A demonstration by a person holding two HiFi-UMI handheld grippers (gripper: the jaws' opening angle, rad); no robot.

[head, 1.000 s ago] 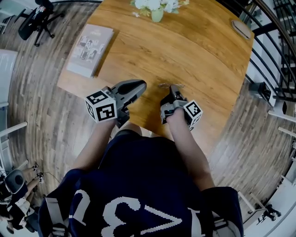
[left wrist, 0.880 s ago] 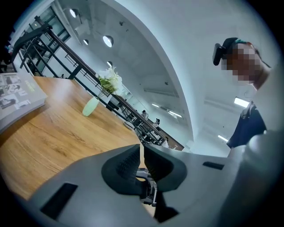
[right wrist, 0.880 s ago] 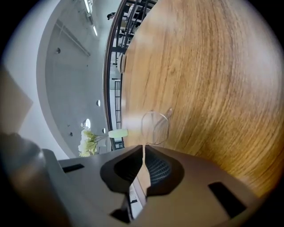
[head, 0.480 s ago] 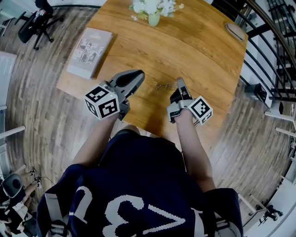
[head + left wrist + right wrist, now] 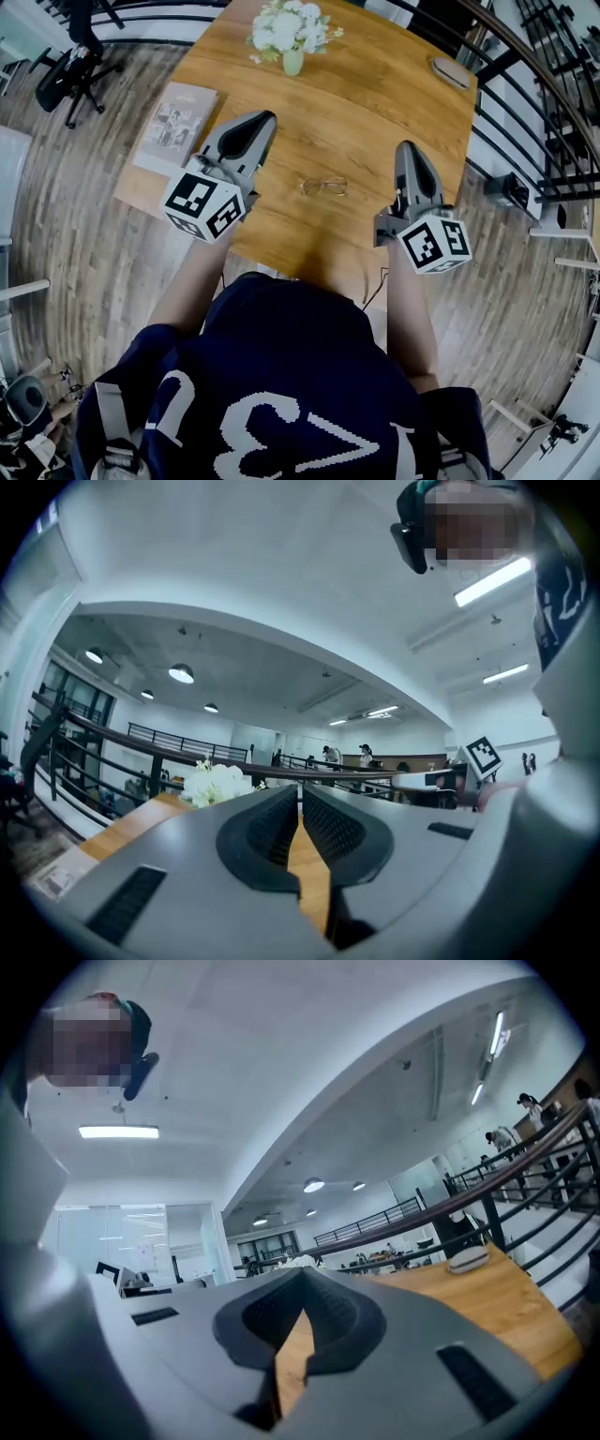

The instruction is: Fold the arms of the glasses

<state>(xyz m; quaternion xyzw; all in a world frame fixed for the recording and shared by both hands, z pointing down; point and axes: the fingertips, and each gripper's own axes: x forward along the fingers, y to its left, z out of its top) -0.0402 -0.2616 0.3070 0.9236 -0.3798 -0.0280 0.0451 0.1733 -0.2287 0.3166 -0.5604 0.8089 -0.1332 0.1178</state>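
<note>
A pair of thin-framed glasses (image 5: 324,187) lies on the wooden table (image 5: 375,103), between the two grippers and touched by neither. How its arms lie is too small to tell. My left gripper (image 5: 260,118) is held up to the left of the glasses, pointing level, with its jaws shut and nothing between them (image 5: 300,794). My right gripper (image 5: 406,147) is raised to the right of the glasses, also level. Its fingertips meet, and it is empty (image 5: 302,1281). Neither gripper view shows the glasses.
A vase of white flowers (image 5: 291,33) stands at the table's far edge, and a book (image 5: 174,115) lies at the left corner. An oval case (image 5: 451,72) rests at the far right. A black railing (image 5: 525,84) runs past the table's right side. An office chair (image 5: 70,56) stands far left.
Both grippers have lifted off the table and rolled, moving apart. The right gripper, earlier right at the glasses, is now clear of them. The glasses stay on the table.
</note>
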